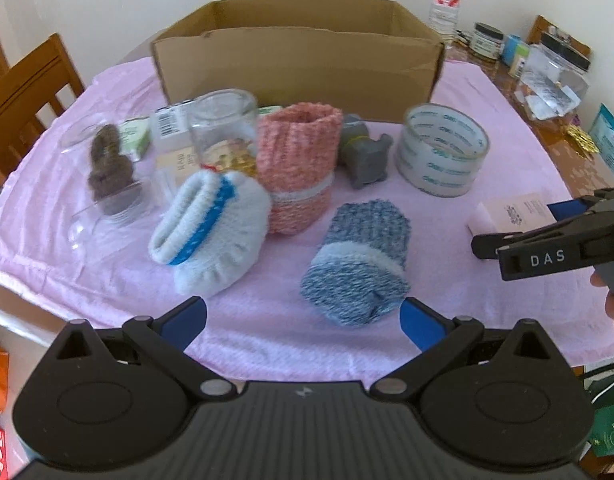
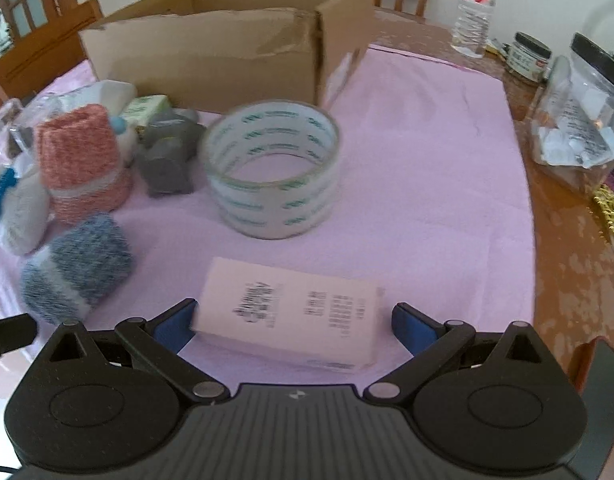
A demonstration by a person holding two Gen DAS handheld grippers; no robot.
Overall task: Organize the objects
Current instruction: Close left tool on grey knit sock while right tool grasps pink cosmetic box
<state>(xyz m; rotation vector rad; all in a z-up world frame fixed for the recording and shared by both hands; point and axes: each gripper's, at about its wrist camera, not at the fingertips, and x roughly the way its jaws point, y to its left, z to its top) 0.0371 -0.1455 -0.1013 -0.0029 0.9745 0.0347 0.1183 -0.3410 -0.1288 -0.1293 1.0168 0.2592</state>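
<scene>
My left gripper (image 1: 303,318) is open and low over the pink cloth, with a blue-grey rolled sock (image 1: 357,268) just ahead of its right finger. Beyond it lie a white sock with a blue stripe (image 1: 211,232) and an upright coral sock (image 1: 297,168). My right gripper (image 2: 295,322) is open around a flat pink box (image 2: 291,312). Its left pad is at the box's edge and its right pad stands apart. The left wrist view shows that gripper (image 1: 515,227) at the right edge, over the pink box (image 1: 507,216). An open cardboard box (image 1: 299,52) stands at the back.
A grey elephant toy (image 1: 363,152), a stack of clear tape rolls (image 2: 273,168), a glass jar (image 1: 223,132) and clear packets with a brown item (image 1: 107,164) crowd the cloth. Jars, a water bottle (image 2: 473,8) and a plastic container (image 2: 579,120) line the right table edge. Chairs surround the table.
</scene>
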